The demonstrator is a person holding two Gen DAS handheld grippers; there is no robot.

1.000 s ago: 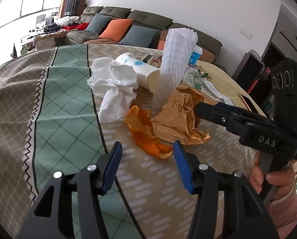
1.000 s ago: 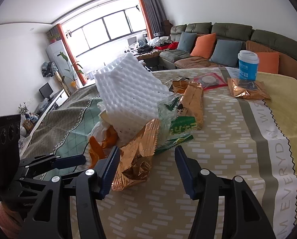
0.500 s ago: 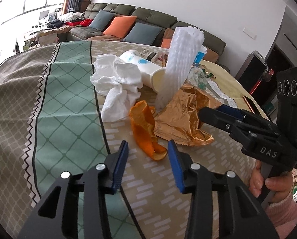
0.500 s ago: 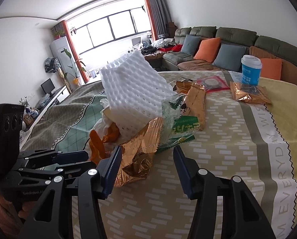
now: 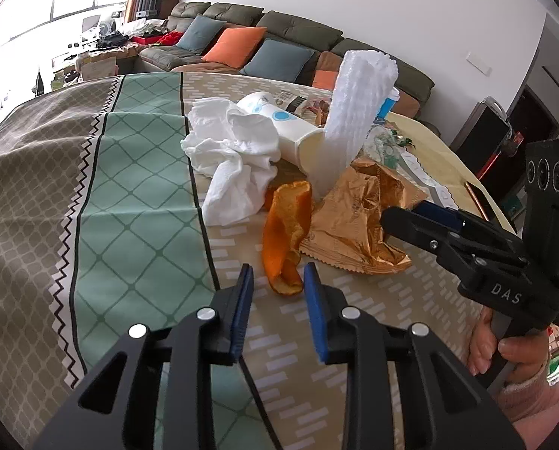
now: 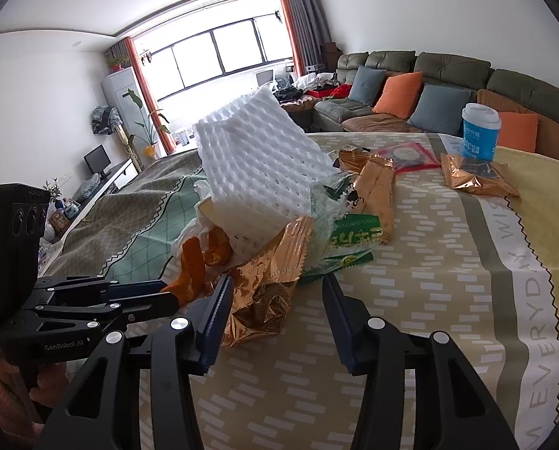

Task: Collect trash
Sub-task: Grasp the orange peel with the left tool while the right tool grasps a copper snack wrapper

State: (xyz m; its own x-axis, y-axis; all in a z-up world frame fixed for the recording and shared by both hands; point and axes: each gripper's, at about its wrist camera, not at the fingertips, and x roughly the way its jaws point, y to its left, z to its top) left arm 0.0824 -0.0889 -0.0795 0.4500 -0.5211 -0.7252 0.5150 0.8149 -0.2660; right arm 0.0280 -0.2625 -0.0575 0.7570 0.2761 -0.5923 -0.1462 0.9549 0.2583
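Left wrist view: I'm narrowing my left gripper [image 5: 278,281] around the orange peel [image 5: 287,240] (pads not touching yet); right gripper [image 6: 275,296] is closing half-wide beside the gold wrapper [image 6: 268,281].

Orange peel [image 5: 285,240], gold wrapper [image 5: 358,221], white tissue [image 5: 234,153] & foam net [image 5: 354,112], green-diamond/beige-dash tablecloth [image 5: 129,225].
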